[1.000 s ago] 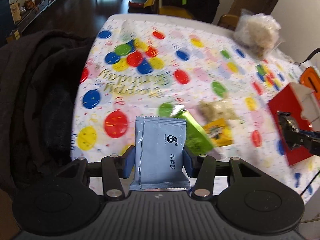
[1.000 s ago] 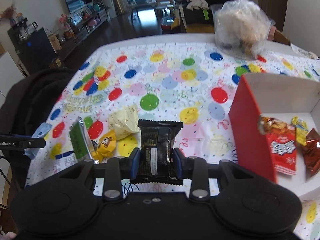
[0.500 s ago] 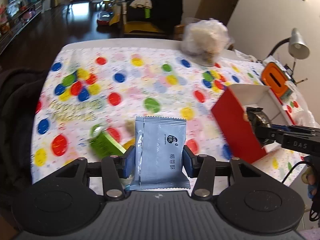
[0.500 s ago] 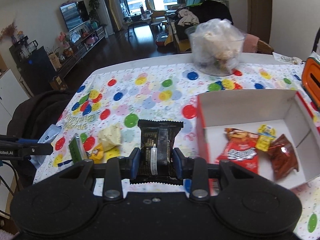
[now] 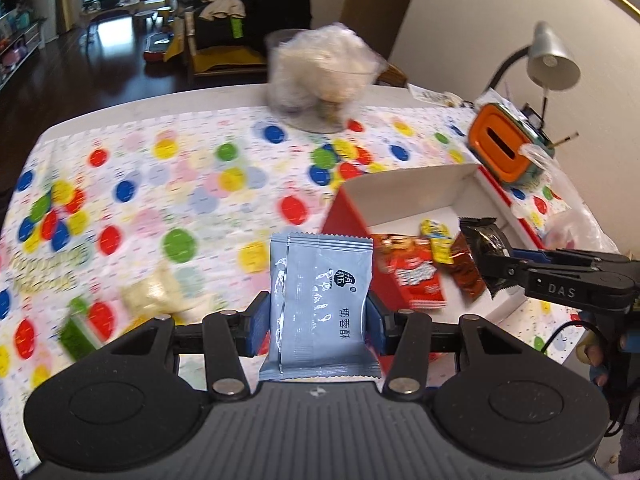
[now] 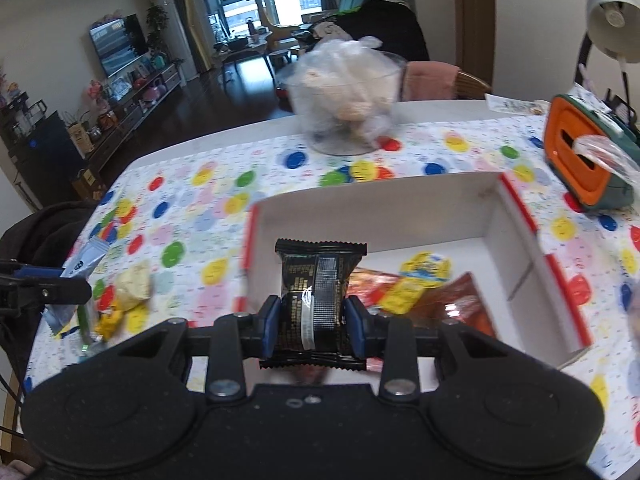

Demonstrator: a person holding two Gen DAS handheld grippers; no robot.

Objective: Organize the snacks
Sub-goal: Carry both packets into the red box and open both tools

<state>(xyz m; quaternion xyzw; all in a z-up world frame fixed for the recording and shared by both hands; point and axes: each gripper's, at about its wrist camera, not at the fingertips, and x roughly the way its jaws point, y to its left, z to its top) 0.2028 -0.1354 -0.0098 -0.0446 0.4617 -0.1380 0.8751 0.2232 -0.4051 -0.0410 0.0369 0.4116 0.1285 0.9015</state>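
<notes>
Both grippers tilt downward over the table (image 5: pixel 120 120). The left gripper (image 5: pixel 316 328) is clamped on an upright pale blue snack packet (image 5: pixel 320 308), just outside the box's red near wall. The right gripper (image 6: pixel 312 326) pinches a black snack packet (image 6: pixel 316 300) above the box's open interior. The red-sided white box (image 6: pixel 400 208) holds a red packet (image 5: pixel 412 276), a small yellow packet (image 6: pixel 420 276) and a brown packet (image 6: pixel 464 304) — a cream packet (image 6: pixel 132 286) and a green one (image 5: pixel 76 332) lie loose on the tablecloth.

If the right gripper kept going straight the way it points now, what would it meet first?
Probably the white floor of the box, near the red packet and yellow packet. Depth is unclear. The right gripper holds a black packet.
</notes>
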